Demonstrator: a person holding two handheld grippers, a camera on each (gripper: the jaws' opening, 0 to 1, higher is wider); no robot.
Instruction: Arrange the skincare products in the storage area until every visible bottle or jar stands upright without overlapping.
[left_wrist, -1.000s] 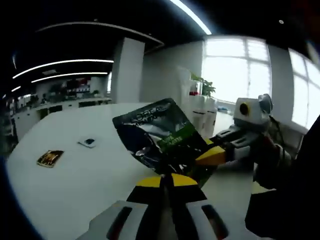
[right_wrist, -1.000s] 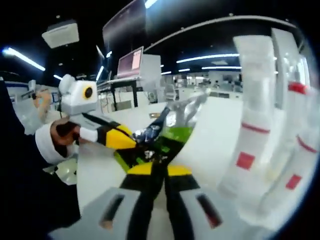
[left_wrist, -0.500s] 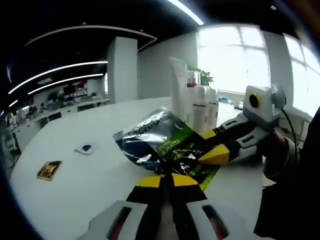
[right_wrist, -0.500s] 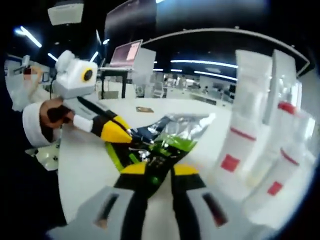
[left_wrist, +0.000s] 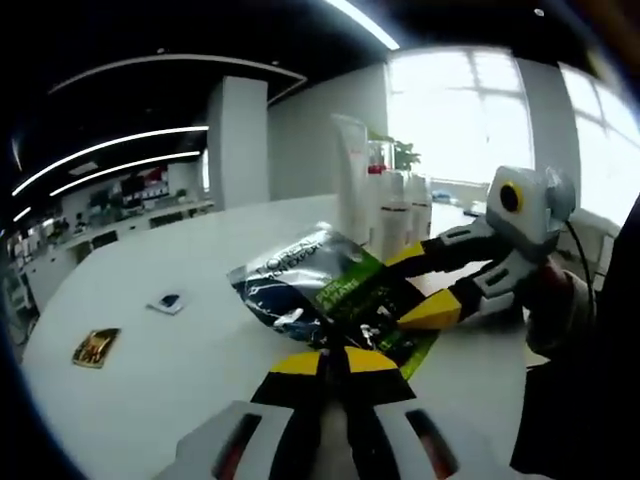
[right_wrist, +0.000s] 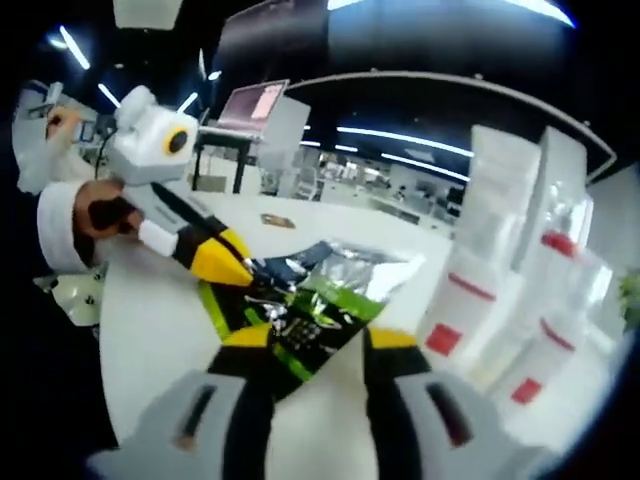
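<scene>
A dark foil sachet (left_wrist: 310, 285) with a green panel lies tilted just above the white table (left_wrist: 150, 400), held at its near corner by my left gripper (left_wrist: 335, 360), which is shut on it. My right gripper (left_wrist: 400, 290) comes in from the right with its jaws apart around the sachet's edge. In the right gripper view the sachet (right_wrist: 320, 290) lies between my right gripper's (right_wrist: 320, 340) open yellow-tipped jaws, and the left gripper (right_wrist: 222, 265) pinches its left side. White tubes and bottles (left_wrist: 385, 205) with red marks stand upright behind; they also appear as bottles (right_wrist: 500, 270) on the right.
A small gold packet (left_wrist: 95, 347) and a small flat item (left_wrist: 168, 300) lie on the table at left. A person's hand with a white cuff (right_wrist: 75, 225) holds the left gripper. A desk with a screen (right_wrist: 258, 112) stands beyond the table.
My right gripper has opened and let go of the sachet; its jaws now stand apart around it. The left gripper keeps its hold. Both views shifted slightly.
</scene>
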